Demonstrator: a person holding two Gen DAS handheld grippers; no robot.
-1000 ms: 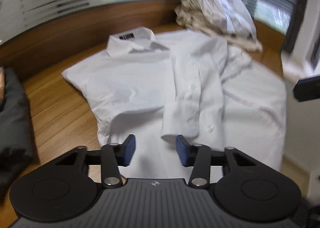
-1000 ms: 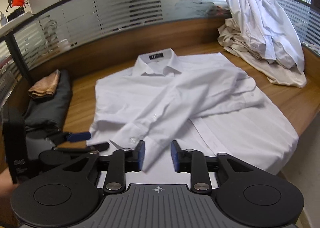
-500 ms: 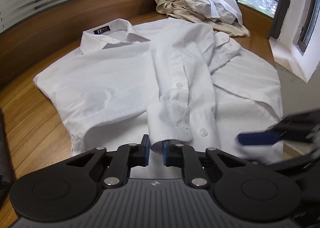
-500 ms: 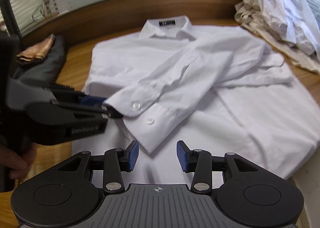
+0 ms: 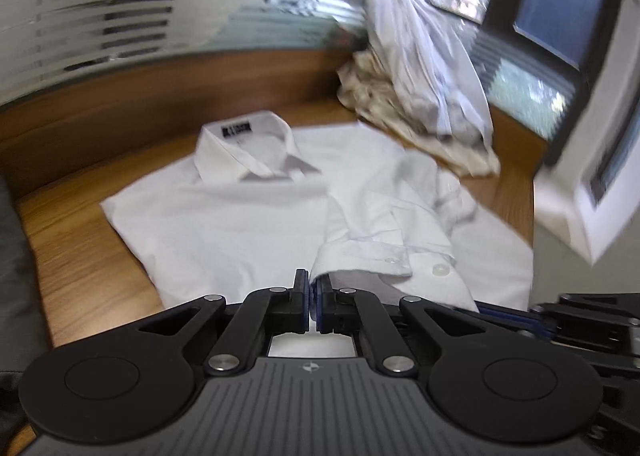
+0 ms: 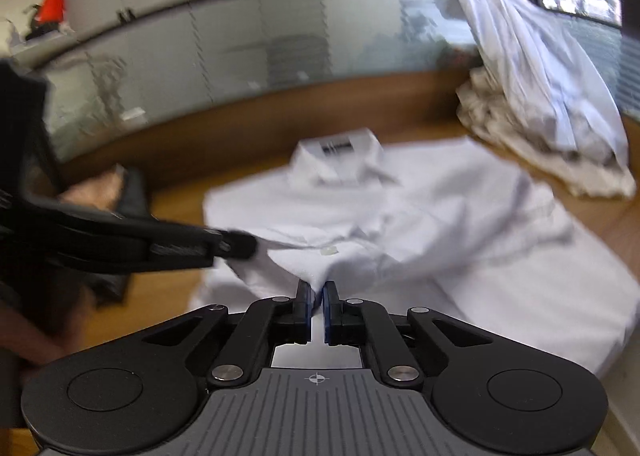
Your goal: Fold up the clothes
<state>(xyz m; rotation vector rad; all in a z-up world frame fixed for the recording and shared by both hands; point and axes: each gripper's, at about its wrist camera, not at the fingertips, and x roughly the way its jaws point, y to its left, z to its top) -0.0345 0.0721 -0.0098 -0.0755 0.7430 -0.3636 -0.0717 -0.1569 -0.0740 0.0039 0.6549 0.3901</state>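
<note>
A white dress shirt (image 5: 240, 224) lies on the wooden desk (image 5: 80, 256), collar at the far side, one sleeve folded across its front. My left gripper (image 5: 313, 292) is shut on the left corner of the sleeve cuff (image 5: 360, 260) and lifts it. My right gripper (image 6: 316, 296) is shut on the near edge of the same cuff (image 6: 320, 268). The left gripper also shows in the right wrist view (image 6: 240, 246), pinching the cuff from the left. The shirt (image 6: 460, 216) is blurred there.
A heap of white and beige clothes (image 5: 420, 68) sits at the desk's far right by the window, also in the right wrist view (image 6: 552, 116). Dark fabric (image 5: 12, 256) lies at the left. A wooden rim and glass partition (image 6: 260, 56) bound the desk's far side.
Both grippers closed on the sleeve cuff, the left first, then the right. The cuff has been raised off the shirt front and both views have tilted upward.
</note>
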